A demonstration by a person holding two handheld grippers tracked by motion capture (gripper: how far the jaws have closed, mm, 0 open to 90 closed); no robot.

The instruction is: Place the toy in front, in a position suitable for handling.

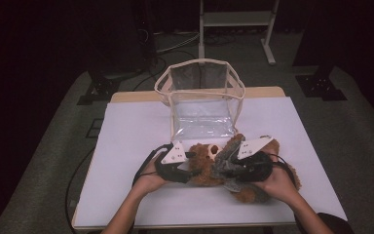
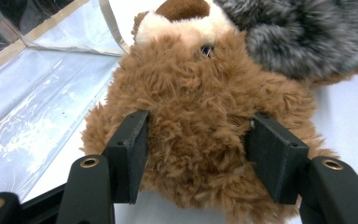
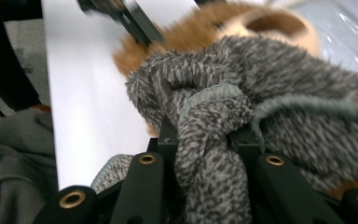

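Right gripper [image 3: 205, 140] clamps the grey knit garment [image 3: 270, 93]; left gripper [image 2: 196, 154] straddles the teddy bear [image 2: 200, 102].
The bear lies across the near counter [image 1: 126, 126], long axis left to right, between both hands. Left pads [image 2: 130, 149] meet fur, though a firm squeeze can't be told. Clear bag [image 1: 202, 97] stands just beyond.

brown teddy bear [image 2: 200, 107], grey marled knit [image 3: 270, 93], prob. scarf

A clear plastic bag [image 1: 202, 100] with cream trim stands open at the far middle of the white table [image 1: 126, 141]; beyond it, a pale metal stand [image 1: 236, 22].
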